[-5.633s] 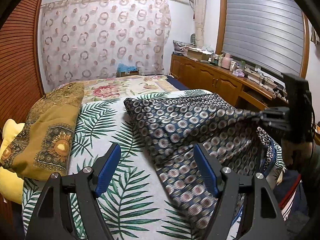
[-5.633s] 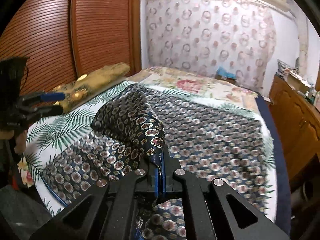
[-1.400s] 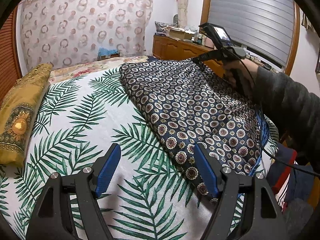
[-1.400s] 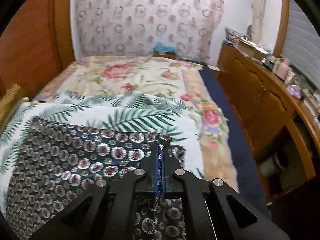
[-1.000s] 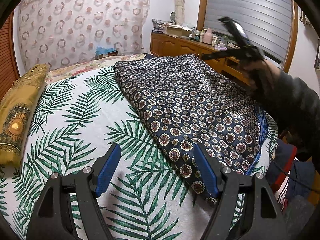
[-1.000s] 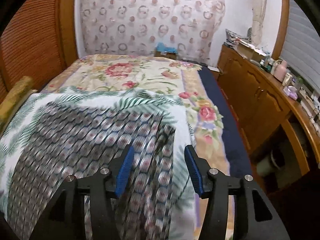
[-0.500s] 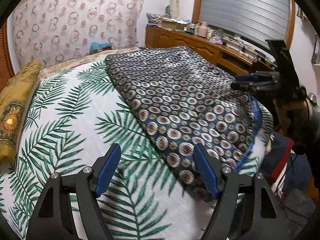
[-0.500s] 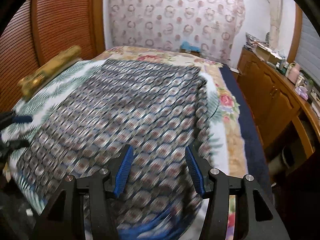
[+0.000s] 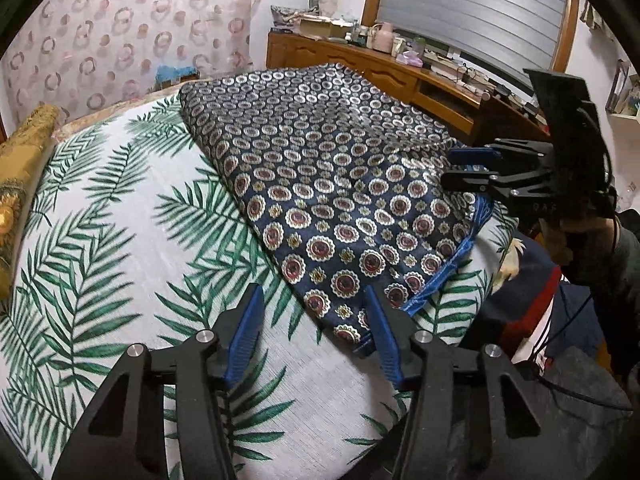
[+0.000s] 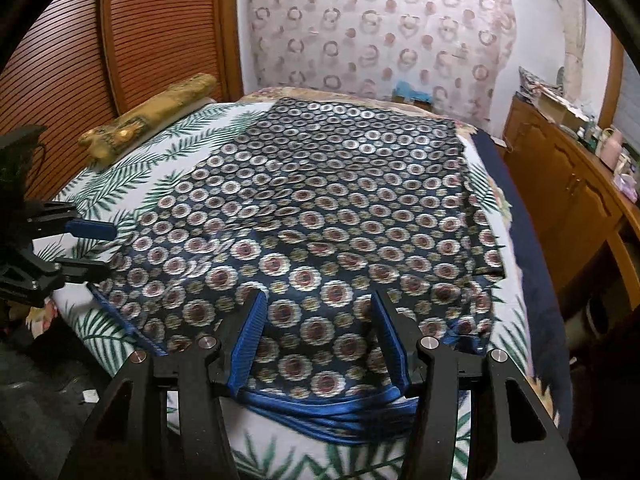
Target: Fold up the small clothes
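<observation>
While my left tool (image 9: 312,320) narrows its jaws around the near corner of the patterned cloth (image 9: 332,184) lying flat on the bed (image 9: 120,240), my right tool (image 10: 316,328) hovers half-wide and empty; I'd pinch both layers, then fold toward open bedspread.

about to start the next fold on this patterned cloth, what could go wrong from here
1. The patterned cloth hangs its blue hem over the bed edge, so a tug may slide it off the leaf-print sheet.
2. The left gripper is closing at the near corner with nothing pinched yet; it may catch only the top layer, or the sheet.
3. The right gripper is open over the hem; uneven pulls could skew the fold.
</observation>
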`<state>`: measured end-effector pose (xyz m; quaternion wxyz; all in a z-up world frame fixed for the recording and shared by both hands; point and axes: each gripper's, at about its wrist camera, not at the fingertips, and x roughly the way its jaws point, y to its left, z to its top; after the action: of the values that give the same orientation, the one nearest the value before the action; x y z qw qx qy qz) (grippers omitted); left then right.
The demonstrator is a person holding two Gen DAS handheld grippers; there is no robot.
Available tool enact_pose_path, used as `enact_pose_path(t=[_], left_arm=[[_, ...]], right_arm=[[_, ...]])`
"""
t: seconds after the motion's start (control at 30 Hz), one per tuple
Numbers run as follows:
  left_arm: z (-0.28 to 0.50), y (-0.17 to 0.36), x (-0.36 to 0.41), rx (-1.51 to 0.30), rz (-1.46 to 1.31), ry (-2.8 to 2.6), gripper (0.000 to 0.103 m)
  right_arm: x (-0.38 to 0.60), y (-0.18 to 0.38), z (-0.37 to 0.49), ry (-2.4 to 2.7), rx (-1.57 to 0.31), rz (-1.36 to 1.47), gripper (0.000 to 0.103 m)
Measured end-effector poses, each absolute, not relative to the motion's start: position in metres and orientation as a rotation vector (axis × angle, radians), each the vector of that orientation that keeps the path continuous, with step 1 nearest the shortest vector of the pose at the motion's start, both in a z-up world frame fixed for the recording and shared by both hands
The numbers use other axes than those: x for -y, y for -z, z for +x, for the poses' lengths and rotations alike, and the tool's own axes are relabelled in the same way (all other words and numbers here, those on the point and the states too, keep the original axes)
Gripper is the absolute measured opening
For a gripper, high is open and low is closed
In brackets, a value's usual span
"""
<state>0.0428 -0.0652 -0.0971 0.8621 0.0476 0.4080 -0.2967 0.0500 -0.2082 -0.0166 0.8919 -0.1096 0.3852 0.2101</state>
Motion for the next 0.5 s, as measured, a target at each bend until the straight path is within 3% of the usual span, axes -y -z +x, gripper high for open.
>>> enact_pose_path(t=[0.23, 0.3, 0.37, 0.5], left_arm=[[0.038, 0.097, 0.065, -0.861, 0.085, 0.645, 0.041], [0.038, 0.097, 0.067, -0.867, 0.077, 0.672, 0.032], [0.039, 0.097, 0.070, -0.880, 0.064, 0.703, 0.012], [0.039, 0.083, 0.071, -0.830, 0.042, 0.723, 0.003]], right_arm=[[0.197, 0.018, 0.040, -0.475, -0.803, -0.230, 0.056], [0.198, 0.018, 0.036, -0.484, -0.807, -0.228, 0.056], [0.199, 0.018, 0.033, -0.489, -0.811, -0.226, 0.056], [0.198, 0.017, 0.027, -0.507, -0.825, -0.228, 0.056]])
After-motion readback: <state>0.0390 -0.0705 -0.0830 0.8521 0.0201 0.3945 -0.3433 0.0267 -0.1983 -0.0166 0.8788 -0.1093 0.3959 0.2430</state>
